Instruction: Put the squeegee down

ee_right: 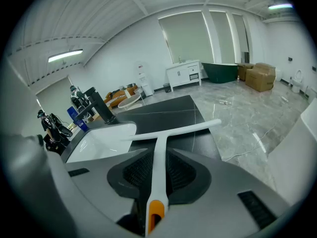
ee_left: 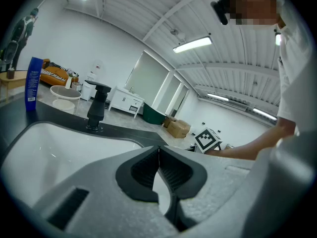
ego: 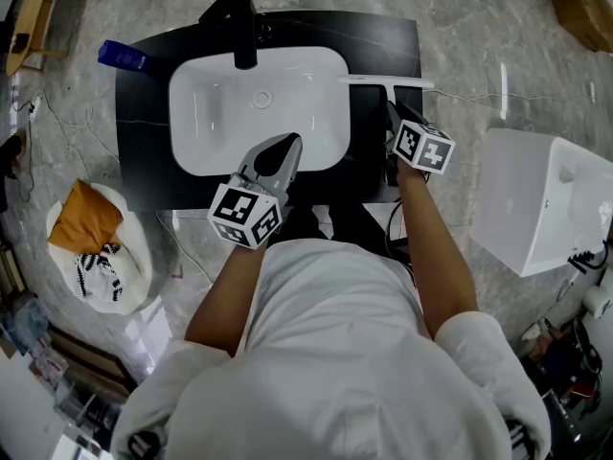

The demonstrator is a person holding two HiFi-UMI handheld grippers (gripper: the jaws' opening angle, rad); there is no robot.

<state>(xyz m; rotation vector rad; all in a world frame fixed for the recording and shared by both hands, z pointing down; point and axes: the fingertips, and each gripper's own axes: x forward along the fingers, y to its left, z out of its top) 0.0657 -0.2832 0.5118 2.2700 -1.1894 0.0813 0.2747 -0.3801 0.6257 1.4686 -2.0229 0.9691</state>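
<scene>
Fingers of my right gripper clamp the squeegee handle, blade over the counter near its right edge, beside the sink. My left gripper is closed, empty. Letting go too near that edge could tip it to the floor.

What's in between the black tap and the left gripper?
The white sink basin, with its round drain, lies between the black tap and the left hand-held gripper. The head view shows it.
</scene>
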